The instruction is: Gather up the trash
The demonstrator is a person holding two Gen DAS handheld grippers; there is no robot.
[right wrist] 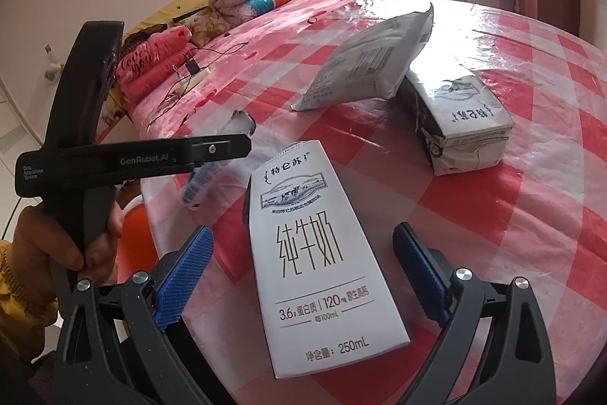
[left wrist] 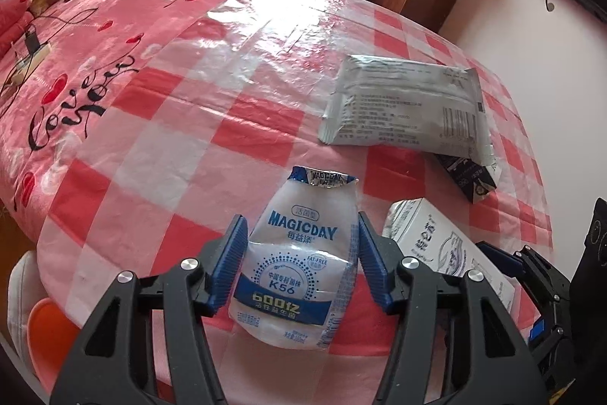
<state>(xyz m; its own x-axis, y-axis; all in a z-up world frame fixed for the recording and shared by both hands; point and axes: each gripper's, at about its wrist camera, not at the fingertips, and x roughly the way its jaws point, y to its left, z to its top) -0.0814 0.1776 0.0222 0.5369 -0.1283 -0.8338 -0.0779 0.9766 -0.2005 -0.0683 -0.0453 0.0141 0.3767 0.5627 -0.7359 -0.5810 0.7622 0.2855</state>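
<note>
— Left side? 
— Left gripper (left wrist: 301,257) jaws apart, flanking the crushed MAGICDAY bottle (left wrist: 299,264) lying on the checkered plastic sheet (left wrist: 189,124); contact unclear.

— Right side? 
— Right gripper (right wrist: 303,272) spread wide; white milk carton (right wrist: 318,260) lies between its fingers, untouched.

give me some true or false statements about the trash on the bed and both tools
1. The left tool has its fingers on either side of the yogurt bottle. True.
2. The right tool is shut on the milk carton. False: it is open, with gaps on both sides.
3. The silver packet lies under the bottle. False: it lies apart, farther up the bed.
4. A second, crushed carton lies beside the silver packet. True.
</note>
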